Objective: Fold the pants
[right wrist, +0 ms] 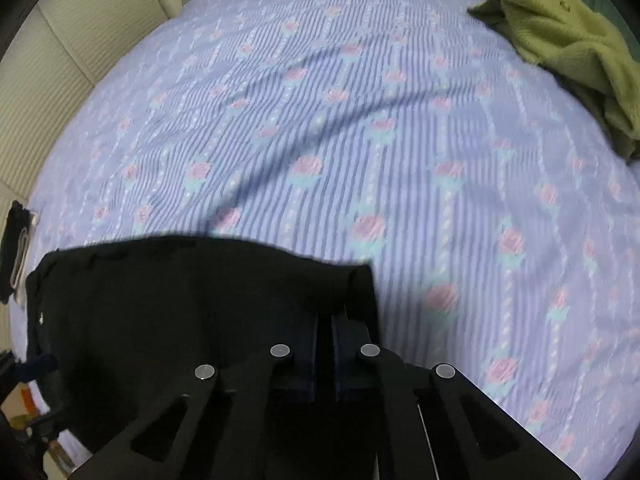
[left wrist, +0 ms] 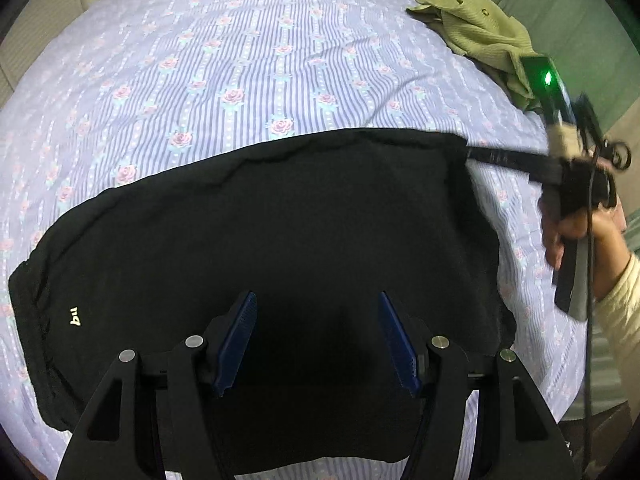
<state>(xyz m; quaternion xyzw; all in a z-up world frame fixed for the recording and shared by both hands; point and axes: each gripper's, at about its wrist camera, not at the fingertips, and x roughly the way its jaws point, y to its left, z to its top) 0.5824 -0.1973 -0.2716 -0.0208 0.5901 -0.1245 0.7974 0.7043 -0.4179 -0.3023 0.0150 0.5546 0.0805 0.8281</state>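
The right gripper [right wrist: 325, 320] pinches the black pants' [left wrist: 280, 240] corner to fold it; the left gripper [left wrist: 316, 320] waits, jaws wide apart.

Only one bit of text can be made out: a small pale logo [left wrist: 75, 317] printed on the black folded fabric pants [left wrist: 280, 240], seen in the left wrist view near the garment's left edge. It's read upside down from there and looks like "bu" or maybe "nq" — can't be pinned down for sure. In the right wrist view the same mark [right wrist: 40, 317] is reduced to a tiny white speck, unreadable. No other labels, brands or numbers can be read.
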